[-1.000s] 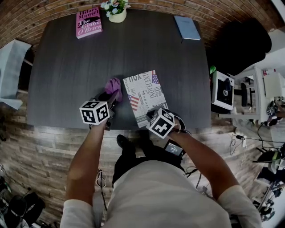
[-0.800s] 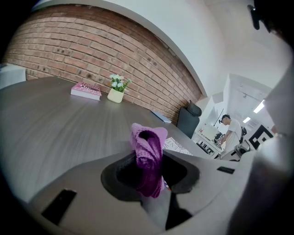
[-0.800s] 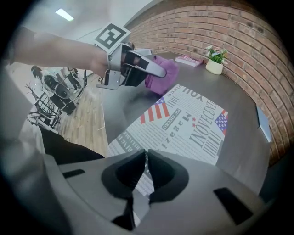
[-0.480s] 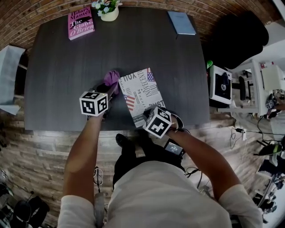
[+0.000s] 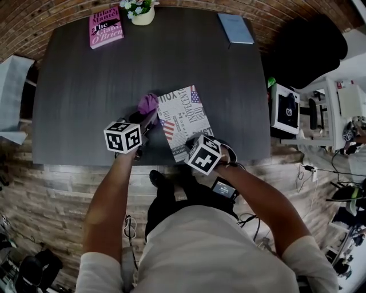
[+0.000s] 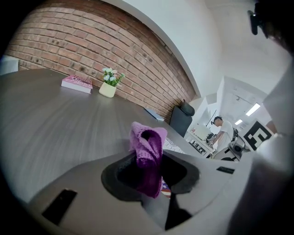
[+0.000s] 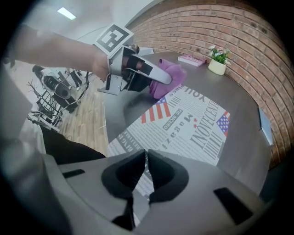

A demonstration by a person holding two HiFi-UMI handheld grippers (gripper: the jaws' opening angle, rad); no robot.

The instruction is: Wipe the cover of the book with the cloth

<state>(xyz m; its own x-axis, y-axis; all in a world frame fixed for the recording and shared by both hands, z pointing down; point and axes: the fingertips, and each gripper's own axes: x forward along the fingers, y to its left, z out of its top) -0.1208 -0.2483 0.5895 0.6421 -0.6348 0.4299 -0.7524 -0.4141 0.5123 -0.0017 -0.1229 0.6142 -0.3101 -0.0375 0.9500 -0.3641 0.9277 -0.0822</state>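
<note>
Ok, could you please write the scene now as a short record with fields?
table: dark, wood grain
book: newspaper-print cover with flags, flat near the front edge
cloth: purple, at the book's far left corner
left hand-held gripper: holds the cloth, jaws closing
right hand-held gripper: shut, at the book's near corner
far edge: pink book, flower pot, blue book

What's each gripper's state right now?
Left gripper: jaws closing, gripping the purple cloth.
Right gripper: closed, jaws together over the near edge of the book.
</note>
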